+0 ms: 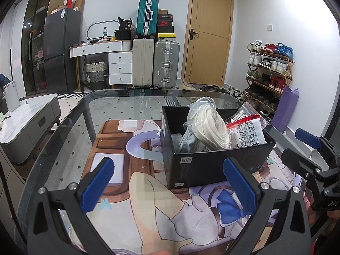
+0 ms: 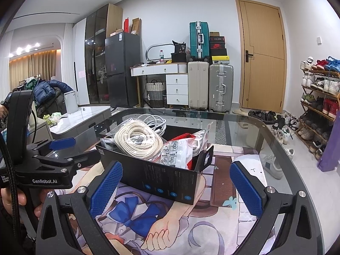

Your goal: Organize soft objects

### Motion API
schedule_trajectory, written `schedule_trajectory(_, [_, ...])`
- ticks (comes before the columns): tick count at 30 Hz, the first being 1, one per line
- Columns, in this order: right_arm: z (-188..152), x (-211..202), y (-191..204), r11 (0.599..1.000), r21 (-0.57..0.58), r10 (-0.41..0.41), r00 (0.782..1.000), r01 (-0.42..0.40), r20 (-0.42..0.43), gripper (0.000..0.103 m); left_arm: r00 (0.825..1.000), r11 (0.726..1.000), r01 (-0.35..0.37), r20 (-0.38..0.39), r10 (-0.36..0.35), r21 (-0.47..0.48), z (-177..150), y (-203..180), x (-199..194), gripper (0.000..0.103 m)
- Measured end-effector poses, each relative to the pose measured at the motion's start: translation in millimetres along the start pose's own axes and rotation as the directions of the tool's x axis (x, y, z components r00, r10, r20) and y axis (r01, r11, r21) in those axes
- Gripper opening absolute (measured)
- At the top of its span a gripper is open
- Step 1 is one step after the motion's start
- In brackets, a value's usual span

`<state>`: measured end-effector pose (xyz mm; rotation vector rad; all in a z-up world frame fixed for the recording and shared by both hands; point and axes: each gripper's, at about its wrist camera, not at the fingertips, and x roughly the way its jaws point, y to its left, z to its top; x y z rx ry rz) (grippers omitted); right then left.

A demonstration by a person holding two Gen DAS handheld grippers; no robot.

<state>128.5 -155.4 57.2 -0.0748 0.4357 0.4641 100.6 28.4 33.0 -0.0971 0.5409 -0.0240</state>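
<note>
A black cardboard box (image 1: 214, 163) stands on a printed anime mat (image 1: 148, 201) on a glass table. It holds a coil of white rope (image 1: 210, 125), a red-zip plastic bag with printed instructions (image 1: 248, 133) and grey-white cables. The same box (image 2: 163, 178), rope coil (image 2: 138, 138) and bag (image 2: 176, 153) show in the right wrist view. My left gripper (image 1: 170, 184) is open and empty, just short of the box's near left side. My right gripper (image 2: 176, 189) is open and empty in front of the box. Each gripper shows at the edge of the other's view.
The glass table's rim (image 1: 70, 119) curves round the mat. A grey side table (image 1: 29, 114) stands to the left. Suitcases (image 1: 155, 63), a white dresser (image 1: 112, 59), a door (image 1: 208, 34) and a shoe rack (image 1: 269, 70) line the far wall.
</note>
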Motion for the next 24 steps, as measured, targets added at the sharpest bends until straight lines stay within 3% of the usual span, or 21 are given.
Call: schedule_trajectory(24, [-1.1, 0.3, -1.3, 1.000, -0.005, -0.002, 1.000, 0.002, 0.001, 0.102, 1.000, 1.000, 0.010, 0.007, -0.010, 0.003, 1.2, -1.9, -3.1, 0.103])
